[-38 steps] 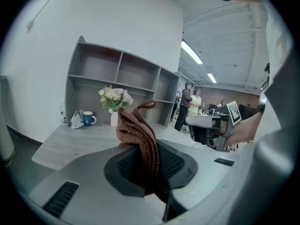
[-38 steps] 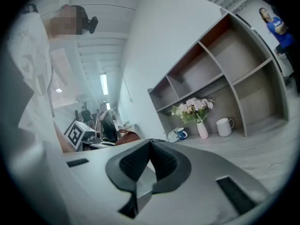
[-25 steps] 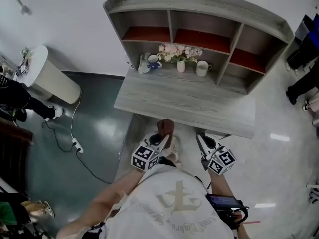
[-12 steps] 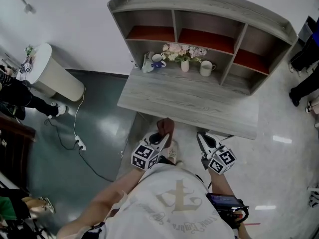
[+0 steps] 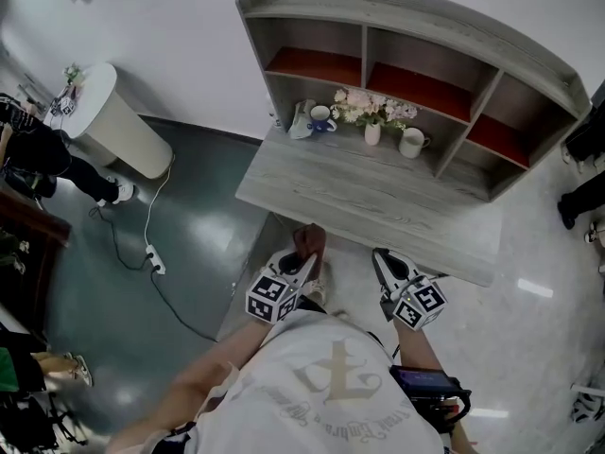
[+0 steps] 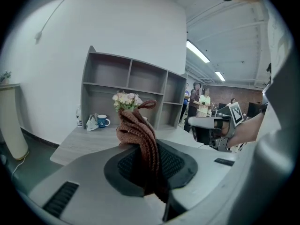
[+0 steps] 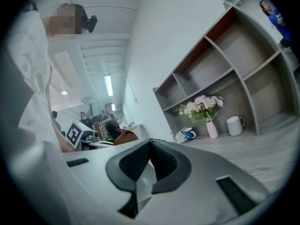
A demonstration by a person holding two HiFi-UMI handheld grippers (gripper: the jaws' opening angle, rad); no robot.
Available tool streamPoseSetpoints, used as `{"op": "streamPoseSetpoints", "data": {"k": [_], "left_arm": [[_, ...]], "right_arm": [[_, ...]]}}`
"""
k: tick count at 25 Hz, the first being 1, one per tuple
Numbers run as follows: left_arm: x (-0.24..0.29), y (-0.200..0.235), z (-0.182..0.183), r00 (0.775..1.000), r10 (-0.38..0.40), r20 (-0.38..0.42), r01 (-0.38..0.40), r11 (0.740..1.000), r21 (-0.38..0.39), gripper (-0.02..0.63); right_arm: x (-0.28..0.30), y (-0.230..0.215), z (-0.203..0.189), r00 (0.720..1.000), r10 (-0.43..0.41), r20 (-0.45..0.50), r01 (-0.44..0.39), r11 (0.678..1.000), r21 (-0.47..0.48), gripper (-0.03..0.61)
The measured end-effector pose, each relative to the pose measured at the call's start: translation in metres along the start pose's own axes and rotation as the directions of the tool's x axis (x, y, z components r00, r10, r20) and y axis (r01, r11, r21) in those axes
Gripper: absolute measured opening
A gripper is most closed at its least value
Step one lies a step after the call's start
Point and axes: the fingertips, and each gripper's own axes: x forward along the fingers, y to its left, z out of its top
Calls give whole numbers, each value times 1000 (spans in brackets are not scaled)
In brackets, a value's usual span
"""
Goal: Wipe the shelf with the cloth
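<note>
Left tool [image 5: 301, 265] clamped on the brown knitted cloth [image 5: 310, 242]; right tool [image 5: 382, 265] jaws together, nothing in them. I see both just short of the table [image 5: 378, 201] front edge, well clear of the shelf [image 5: 529, 60]. Front of table bare; flower vase [image 5: 372, 132] and white mug [image 5: 411, 143] sit along the back.

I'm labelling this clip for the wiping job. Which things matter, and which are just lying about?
Job: cloth, clamped by the left gripper; shelf.
Lying about: flower vase, white mug, blue mug, floor cable.
</note>
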Motion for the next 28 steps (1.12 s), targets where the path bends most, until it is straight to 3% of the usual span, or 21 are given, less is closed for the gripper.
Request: {"op": "streamPoseSetpoints", "data": {"k": [7,28], "left_arm": [[19,35,4,1000,10,13,-9,999,-37,66],[121,157,87,998,-45,53,47,998,-30,66]], "right_arm": [[33,-16,3,1000,-4,-26,4,1000,-10,5],[146,-104,53,994,-106,-19,106,994,-27,5]]}}
